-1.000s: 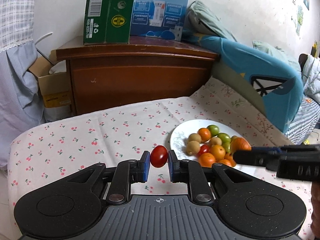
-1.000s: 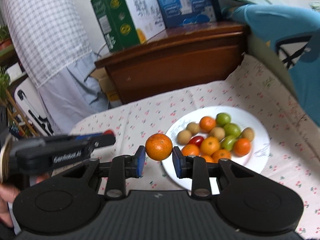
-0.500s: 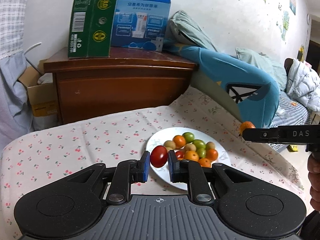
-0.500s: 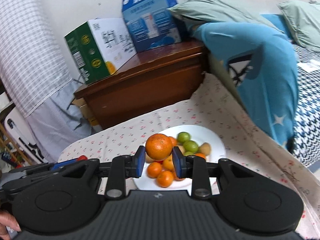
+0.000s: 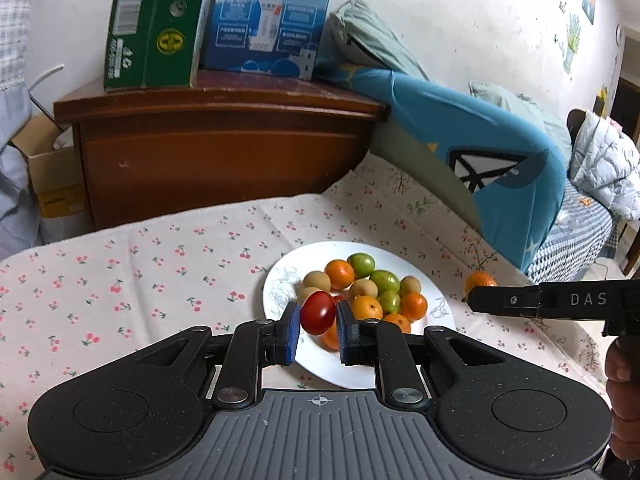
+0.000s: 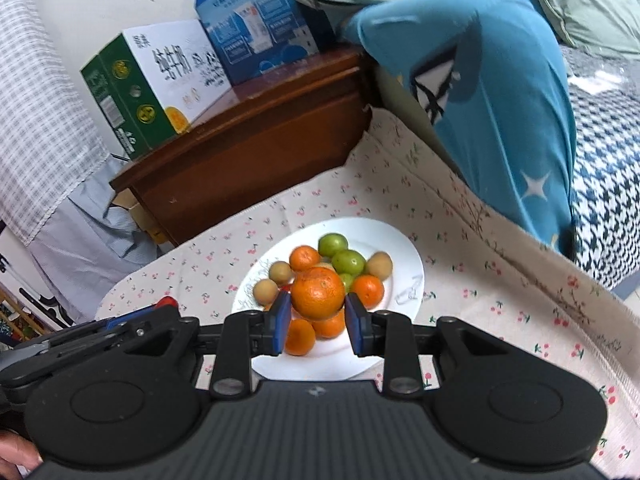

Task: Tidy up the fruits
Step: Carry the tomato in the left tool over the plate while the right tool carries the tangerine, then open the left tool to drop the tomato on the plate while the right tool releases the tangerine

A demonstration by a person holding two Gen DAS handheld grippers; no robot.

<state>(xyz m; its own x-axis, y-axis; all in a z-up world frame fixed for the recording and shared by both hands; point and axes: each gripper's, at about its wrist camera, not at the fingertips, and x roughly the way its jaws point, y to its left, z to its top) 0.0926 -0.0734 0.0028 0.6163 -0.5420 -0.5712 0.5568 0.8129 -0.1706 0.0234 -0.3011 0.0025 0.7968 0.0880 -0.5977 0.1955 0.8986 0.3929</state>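
Note:
My left gripper [image 5: 318,320] is shut on a red cherry tomato [image 5: 318,313] and holds it above the near left rim of a white plate [image 5: 280,280]. The plate carries several oranges, green fruits and brown fruits. My right gripper [image 6: 318,314] is shut on an orange [image 6: 318,293] and holds it above the near part of the same plate [image 6: 408,256]. In the left wrist view the right gripper [image 5: 472,292] reaches in from the right with the orange [image 5: 478,281]. In the right wrist view the left gripper [image 6: 168,306] shows at the left with the tomato [image 6: 167,302].
The plate lies on a cloth with a cherry print [image 5: 140,264]. Behind it stands a wooden cabinet [image 5: 216,152] with a green carton [image 5: 152,24] and a blue carton [image 5: 268,20]. A blue cushion [image 5: 492,168] leans at the right.
Both grippers have kept their fruits and come closer over the plate. The right gripper with the orange has dropped lower at the plate's right side.

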